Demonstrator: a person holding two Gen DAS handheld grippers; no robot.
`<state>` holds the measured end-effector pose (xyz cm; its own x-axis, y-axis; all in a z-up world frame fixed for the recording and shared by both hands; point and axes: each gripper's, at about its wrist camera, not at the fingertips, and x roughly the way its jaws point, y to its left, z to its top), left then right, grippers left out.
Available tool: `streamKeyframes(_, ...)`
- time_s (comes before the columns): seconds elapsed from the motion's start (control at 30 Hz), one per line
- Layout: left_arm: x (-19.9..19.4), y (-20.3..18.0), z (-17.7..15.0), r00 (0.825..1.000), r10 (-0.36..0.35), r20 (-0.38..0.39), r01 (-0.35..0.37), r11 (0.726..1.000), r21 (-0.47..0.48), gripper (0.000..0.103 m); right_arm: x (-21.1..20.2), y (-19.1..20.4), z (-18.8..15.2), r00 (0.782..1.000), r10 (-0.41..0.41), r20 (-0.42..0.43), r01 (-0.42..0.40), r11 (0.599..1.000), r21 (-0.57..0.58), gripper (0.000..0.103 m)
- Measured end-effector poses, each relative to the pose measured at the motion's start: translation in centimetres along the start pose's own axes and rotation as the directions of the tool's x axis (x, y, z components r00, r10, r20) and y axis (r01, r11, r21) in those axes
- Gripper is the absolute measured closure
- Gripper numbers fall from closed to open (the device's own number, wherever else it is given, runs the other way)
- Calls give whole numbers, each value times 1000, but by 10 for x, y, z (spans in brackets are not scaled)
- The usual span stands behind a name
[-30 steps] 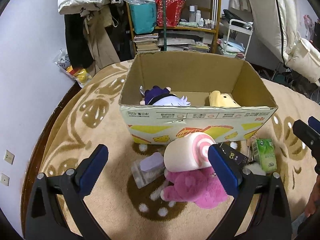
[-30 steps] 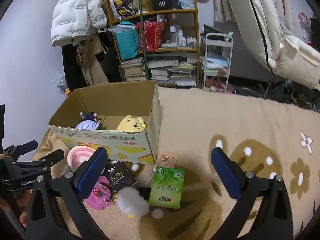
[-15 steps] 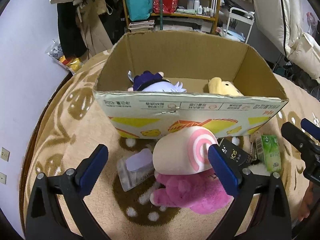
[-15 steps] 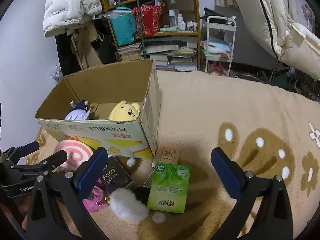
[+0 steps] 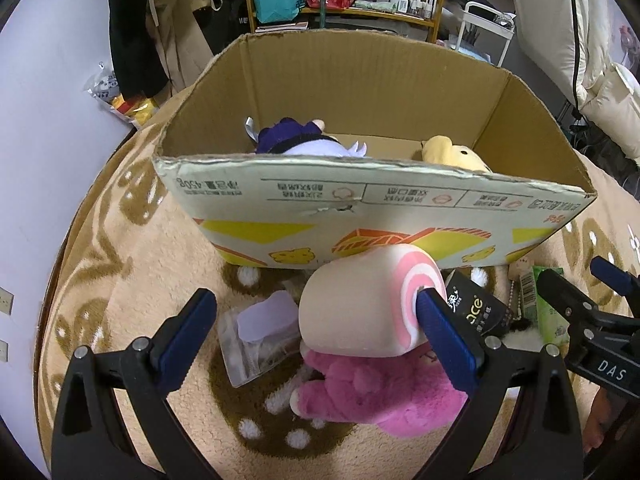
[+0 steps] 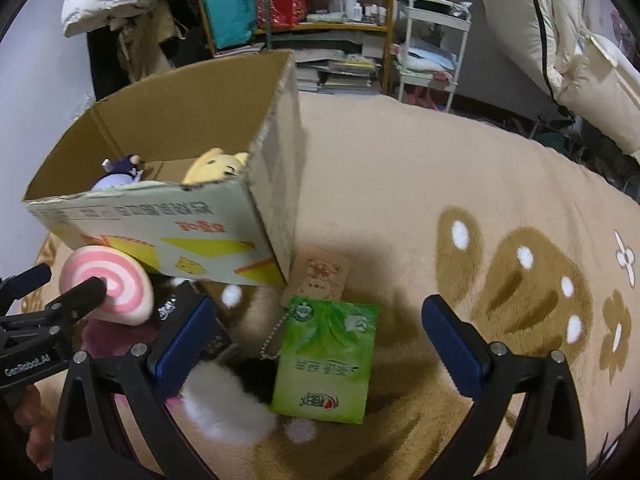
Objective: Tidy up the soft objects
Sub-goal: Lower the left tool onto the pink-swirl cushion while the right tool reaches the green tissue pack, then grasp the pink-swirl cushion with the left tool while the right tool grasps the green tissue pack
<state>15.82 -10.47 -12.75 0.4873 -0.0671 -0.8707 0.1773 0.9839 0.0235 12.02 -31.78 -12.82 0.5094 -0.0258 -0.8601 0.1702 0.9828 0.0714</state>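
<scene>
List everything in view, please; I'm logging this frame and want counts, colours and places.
Cardboard box: one, brown, printed front, on the blanket.
Purple-and-white plush: one, inside the box, left.
Yellow plush: one, inside the box, right.
Swirl roll plush: one, cream with pink spiral end, in front of the box, atop the pink plush.
Pink plush: one, on the blanket.
Clear bag: one, lilac item inside, left of the roll.
Black packet: one, right of the roll.
Green tissue pack: one, on the blanket.
Tan card: one, beside the box corner.
White pompom: one, near the tissue pack.
Left gripper: open, one finger against the spiral end.
Right gripper: open, above the tissue pack.
</scene>
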Motion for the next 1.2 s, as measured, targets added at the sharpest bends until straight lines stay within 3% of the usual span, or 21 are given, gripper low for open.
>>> streamKeyframes(0.2, 4, -4, -1, 1000, 13, 4, -13, 1000, 27, 5, 11, -3, 0, 999, 5, -41, -5, 1000, 12, 0)
streamKeyframes(0.3, 4, -9, -2, 1000, 15, 12, -15, 999, 48, 10, 16, -4, 2, 998, 21, -60, -19, 999, 27, 0)
streamKeyframes(0.5, 5, -12, -4, 1000, -29, -3, 29, 998, 58, 28, 25, -11, -1, 994, 46, -103, -40, 997, 61, 7)
streamKeyframes(0.57, 5, -15, -6, 999, -47, -9, 48, 997, 67, 44, 29, -16, -2, 989, 78, -124, -67, 994, 91, 18)
streamKeyframes(0.63, 3, -21, -7, 999, -45, -6, 46, 993, 105, 51, 34, -23, -4, 979, 143, -148, -121, 981, 148, 25)
streamKeyframes(0.8, -3, -34, -12, 1000, -6, 23, 1, 985, 174, 56, 39, -31, -6, 972, 174, -159, -141, 969, 201, 30)
streamKeyframes(0.9, -5, -32, -11, 1000, -20, 18, 17, 987, 160, 61, 40, -33, -4, 974, 164, -156, -133, 972, 192, 46)
streamKeyframes(1.2, -19, -23, -16, 999, -27, 35, 22, 988, 152, 66, 18, -34, -5, 982, 162, -97, -143, 973, 179, 47)
